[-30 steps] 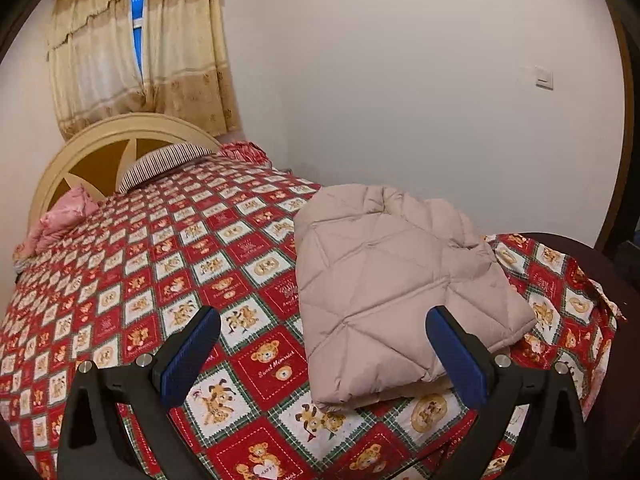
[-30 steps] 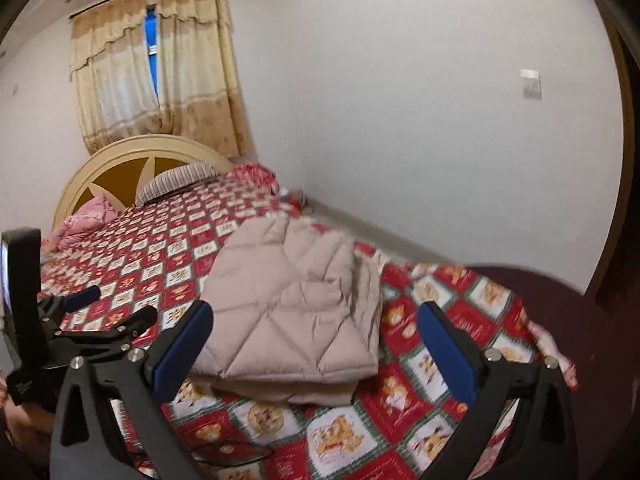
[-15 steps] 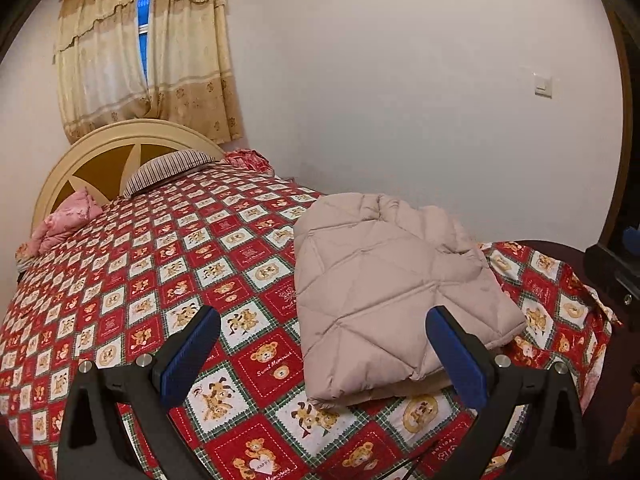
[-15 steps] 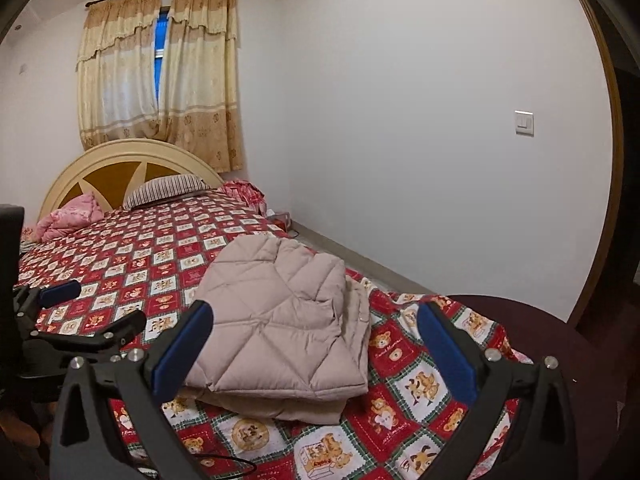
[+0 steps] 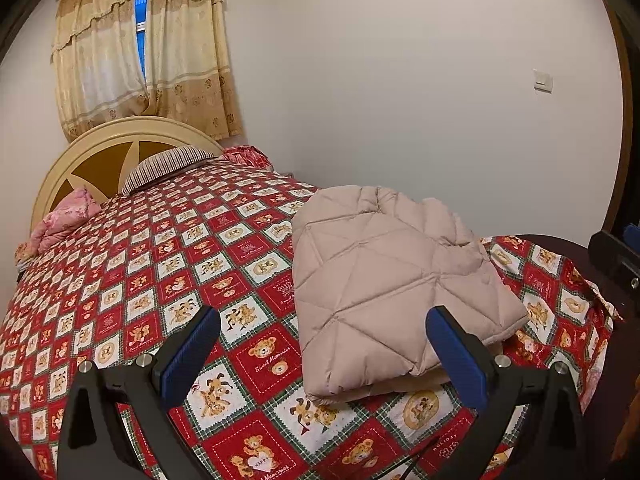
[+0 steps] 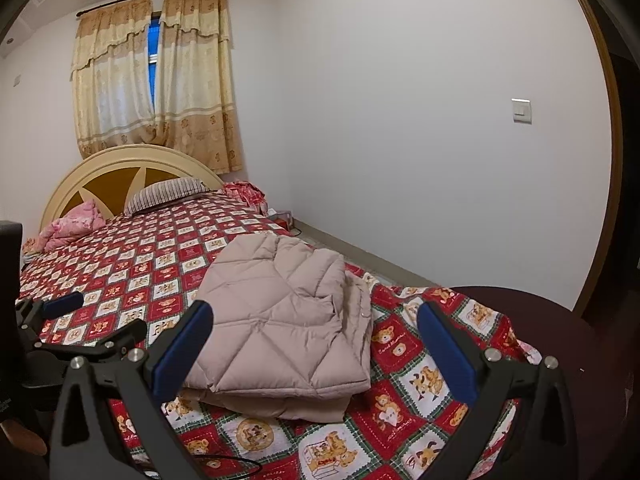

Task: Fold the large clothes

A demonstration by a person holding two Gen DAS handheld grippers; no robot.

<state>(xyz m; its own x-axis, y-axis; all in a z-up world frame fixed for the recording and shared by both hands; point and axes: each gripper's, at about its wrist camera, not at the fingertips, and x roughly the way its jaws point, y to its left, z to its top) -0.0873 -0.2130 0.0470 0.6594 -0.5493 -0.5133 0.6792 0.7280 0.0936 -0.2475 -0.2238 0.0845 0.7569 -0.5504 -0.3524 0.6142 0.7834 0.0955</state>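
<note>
We are holding the left claw and the right claw spread wide with nothing between the blue pads, both hovering short of the bed with its red patchwork teddy-bear cover. The folded beige quilted down jacket is lying near the bed's foot edge, toward the wall-side corner, apart from both claws.

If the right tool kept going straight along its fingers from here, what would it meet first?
Most likely the folded beige quilted jacket on the bed. It lies straight ahead between the open fingers of the right tool, which holds nothing, though depth is hard to judge through the fisheye.
</note>
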